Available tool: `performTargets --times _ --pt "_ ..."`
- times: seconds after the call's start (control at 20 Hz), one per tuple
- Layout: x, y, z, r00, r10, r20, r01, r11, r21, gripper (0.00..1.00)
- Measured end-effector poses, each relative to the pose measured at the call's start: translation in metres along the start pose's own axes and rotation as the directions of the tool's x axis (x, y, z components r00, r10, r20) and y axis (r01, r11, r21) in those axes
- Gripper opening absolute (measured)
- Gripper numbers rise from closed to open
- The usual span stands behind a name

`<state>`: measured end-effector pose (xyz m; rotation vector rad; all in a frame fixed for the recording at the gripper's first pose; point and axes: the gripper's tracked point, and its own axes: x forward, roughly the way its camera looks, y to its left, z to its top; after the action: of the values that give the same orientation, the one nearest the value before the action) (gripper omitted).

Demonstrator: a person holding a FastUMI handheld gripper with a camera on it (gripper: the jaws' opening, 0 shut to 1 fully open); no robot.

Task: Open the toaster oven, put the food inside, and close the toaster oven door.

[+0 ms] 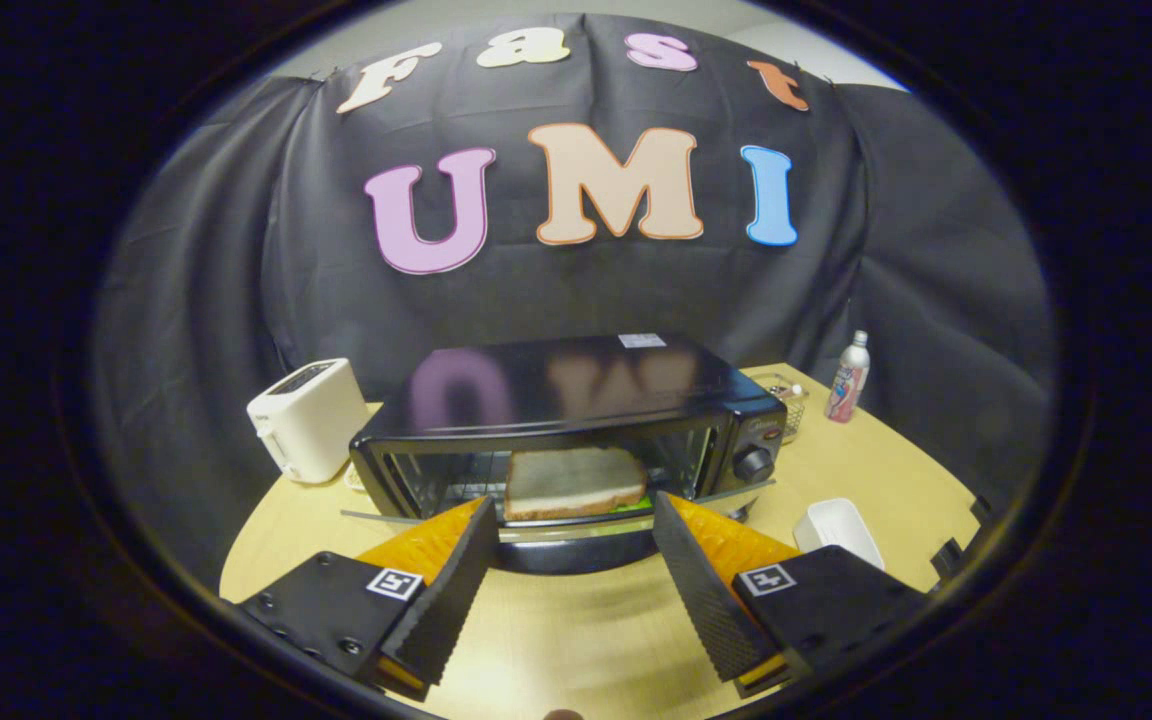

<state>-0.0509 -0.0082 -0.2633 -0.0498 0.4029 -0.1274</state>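
A black toaster oven (576,395) stands on the round wooden table (866,470). Its glass door (386,518) hangs down flat towards me, with the dark handle (576,556) at its front edge. A slice of bread (574,482) lies in the oven mouth on something green (638,499). My gripper (573,503) is open, its fingers spread wide just above the lowered door. One fingertip sits to each side of the bread, neither touching it. Nothing is held between them.
A white pop-up toaster (308,420) stands left of the oven. To the right are a small glass jar (792,395), a bottle (848,378) and a white rectangular dish (841,530). The oven's control knob (754,463) is on its right front.
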Motion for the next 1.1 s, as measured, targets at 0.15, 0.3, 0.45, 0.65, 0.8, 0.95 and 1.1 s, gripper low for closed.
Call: performTargets --times 0.15,0.3,0.45,0.65,0.8,0.95,1.1 --pt "0.011 0.002 0.009 1.0 -0.002 0.018 0.001 1.0 0.005 0.99" --pt "0.019 0.005 0.016 0.999 -0.001 0.032 0.001 1.0 0.011 0.99" --pt "0.028 0.006 0.022 0.999 -0.002 0.044 0.001 1.0 0.013 0.99" --pt "0.04 0.009 0.029 0.999 0.001 0.05 -0.002 1.0 0.019 0.99" --pt "0.048 0.01 0.033 0.998 0.001 0.055 -0.002 1.0 0.021 0.99" --pt "0.055 0.011 0.034 0.999 -0.007 0.049 0.005 1.0 0.025 0.99" --pt "0.057 0.012 0.037 0.999 -0.002 0.045 0.0 0.999 0.043 0.99"
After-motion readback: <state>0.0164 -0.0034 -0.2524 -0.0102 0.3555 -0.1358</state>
